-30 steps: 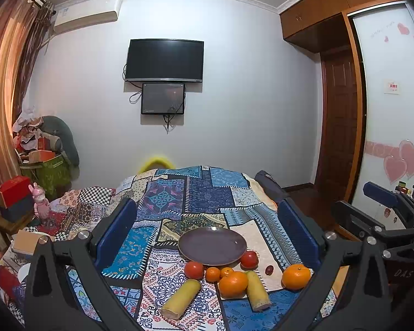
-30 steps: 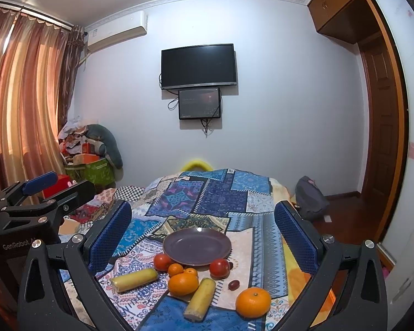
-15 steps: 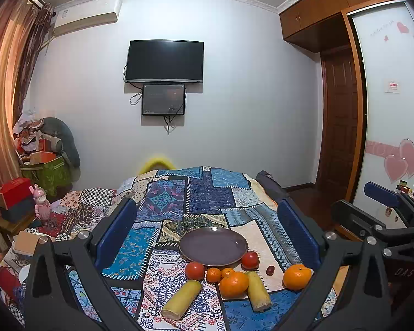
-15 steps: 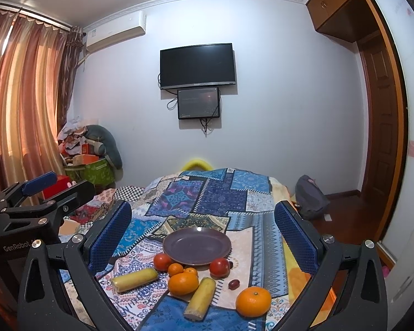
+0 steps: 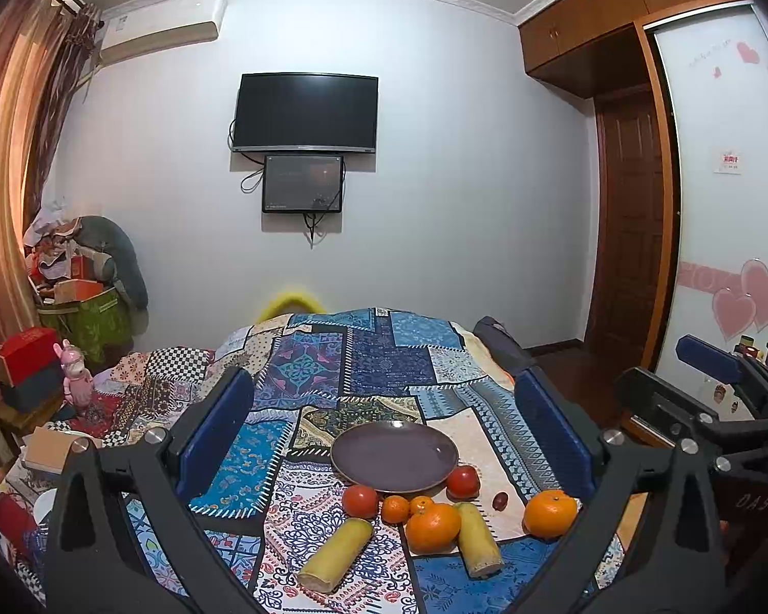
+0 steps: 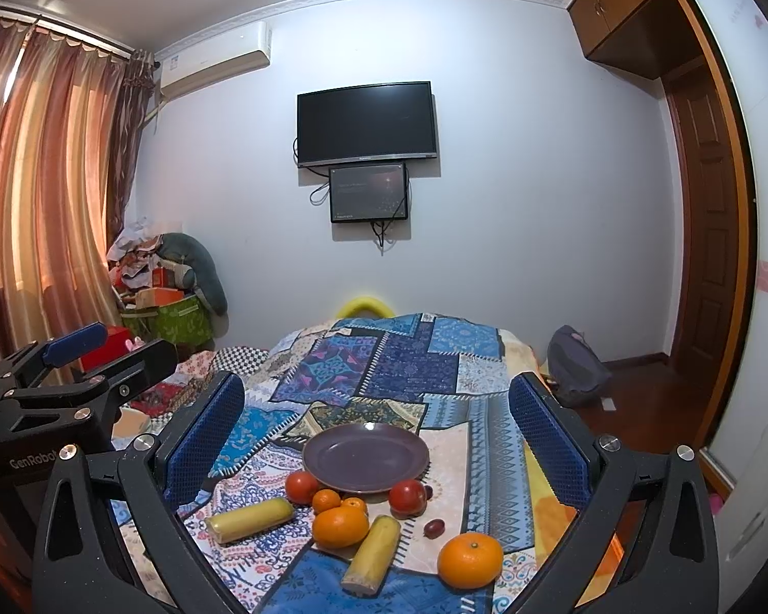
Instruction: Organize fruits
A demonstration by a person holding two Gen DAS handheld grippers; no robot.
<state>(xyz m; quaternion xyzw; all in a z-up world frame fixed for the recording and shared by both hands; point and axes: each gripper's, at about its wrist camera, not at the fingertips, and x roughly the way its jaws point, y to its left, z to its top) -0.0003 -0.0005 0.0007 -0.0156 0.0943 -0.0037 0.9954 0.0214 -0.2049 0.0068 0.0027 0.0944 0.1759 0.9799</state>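
An empty dark purple plate point(image 5: 394, 455) point(image 6: 366, 455) lies on the patchwork cloth. In front of it lie two red tomatoes point(image 5: 360, 500) point(image 6: 407, 497), small tangerines point(image 5: 395, 508) point(image 6: 326, 501), a large orange point(image 5: 432, 527) point(image 6: 340, 527), a second orange point(image 5: 550, 513) point(image 6: 470, 559) to the right, two yellow banana pieces point(image 5: 335, 555) point(image 6: 372, 554) and a dark grape point(image 5: 499, 500) point(image 6: 433, 527). My left gripper point(image 5: 384, 435) is open and empty, held back above the fruit. My right gripper point(image 6: 379, 435) is open and empty too; it also shows at the right of the left wrist view point(image 5: 691, 399).
The patchwork cloth point(image 5: 363, 358) covers a raised surface that runs toward the far wall. Boxes, a green bin point(image 6: 179, 322) and a pink toy point(image 5: 77, 378) crowd the left side. A dark bag point(image 6: 576, 363) sits on the wood floor at right, near a door.
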